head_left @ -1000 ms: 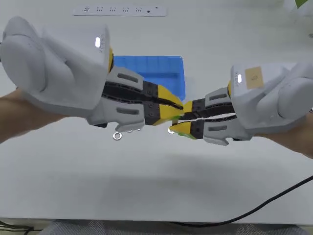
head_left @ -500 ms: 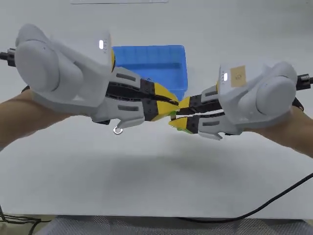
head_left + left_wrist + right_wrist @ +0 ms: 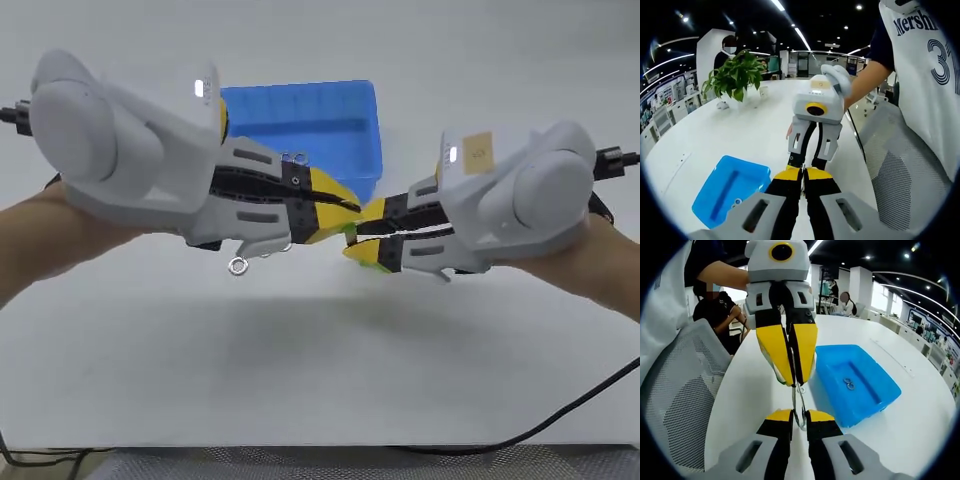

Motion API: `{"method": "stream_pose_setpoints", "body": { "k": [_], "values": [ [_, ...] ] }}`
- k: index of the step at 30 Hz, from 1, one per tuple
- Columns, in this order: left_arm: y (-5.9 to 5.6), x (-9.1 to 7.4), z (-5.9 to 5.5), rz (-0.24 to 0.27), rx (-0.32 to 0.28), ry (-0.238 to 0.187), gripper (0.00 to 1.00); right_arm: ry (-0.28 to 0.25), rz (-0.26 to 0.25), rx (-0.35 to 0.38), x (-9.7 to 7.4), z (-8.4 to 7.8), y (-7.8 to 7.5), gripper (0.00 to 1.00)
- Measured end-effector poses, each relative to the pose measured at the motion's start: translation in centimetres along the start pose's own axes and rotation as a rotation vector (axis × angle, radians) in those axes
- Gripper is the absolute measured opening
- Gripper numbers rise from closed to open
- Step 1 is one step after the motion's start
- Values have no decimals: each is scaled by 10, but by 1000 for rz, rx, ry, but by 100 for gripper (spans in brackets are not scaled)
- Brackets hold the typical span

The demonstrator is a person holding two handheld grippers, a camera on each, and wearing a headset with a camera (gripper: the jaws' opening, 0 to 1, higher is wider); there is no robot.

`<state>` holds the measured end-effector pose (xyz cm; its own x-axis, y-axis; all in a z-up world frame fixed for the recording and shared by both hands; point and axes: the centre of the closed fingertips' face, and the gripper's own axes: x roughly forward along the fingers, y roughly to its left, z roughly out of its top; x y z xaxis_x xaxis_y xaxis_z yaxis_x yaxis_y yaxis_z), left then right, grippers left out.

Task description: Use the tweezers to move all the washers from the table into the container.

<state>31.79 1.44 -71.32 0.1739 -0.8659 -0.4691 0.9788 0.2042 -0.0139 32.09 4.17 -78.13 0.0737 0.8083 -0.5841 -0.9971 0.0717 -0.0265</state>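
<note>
Washers: one loose washer (image 3: 237, 265) lies on the white table (image 3: 300, 360) just under the left gripper (image 3: 350, 207) body; a second one beside it is half hidden by the gripper. A black cable (image 3: 560, 408) crosses the near right corner of the table. The grippers meet tip to tip over the table, and the right gripper (image 3: 352, 245) comes in slightly lower. Both bodies block the table between them and the near wall of the blue container (image 3: 300, 110). The container sits behind the tips, with two washers in the container (image 3: 296, 158).

The right gripper view shows the thin metal tweezers (image 3: 799, 405) bridging the two sets of yellow tips. Right jaws are pinched on the near end, and left jaws are closed on the far end with barely a gap. The container is off to the right there, with a mesh chair (image 3: 680, 390) to the left. In the left gripper view the left jaws are pressed together, and the tweezers are too thin to make out. That view also has a potted plant (image 3: 735, 75) far across the table.

Forearms come in from both sides, with the grippers roughly level and angled inward.
</note>
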Motion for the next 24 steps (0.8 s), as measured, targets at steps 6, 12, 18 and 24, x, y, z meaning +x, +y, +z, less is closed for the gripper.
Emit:
{"method": "stream_pose_setpoints", "body": {
  "k": [6, 12, 18, 24],
  "values": [
    [1, 1, 0, 0, -11, -9, 6, 1, 0, 2, 0, -1, 0, 12],
    [2, 1, 0, 1, -22, -11, 6, 2, -2, 8, 0, -1, 0, 12],
    [3, 4, 2, -8, -25, -20, 6, 21, -16, -30, -1, -2, 0, 12],
    [3, 4, 2, -21, -27, -14, 6, 7, -11, -3, -2, 2, 1, 14]
  ]
}}
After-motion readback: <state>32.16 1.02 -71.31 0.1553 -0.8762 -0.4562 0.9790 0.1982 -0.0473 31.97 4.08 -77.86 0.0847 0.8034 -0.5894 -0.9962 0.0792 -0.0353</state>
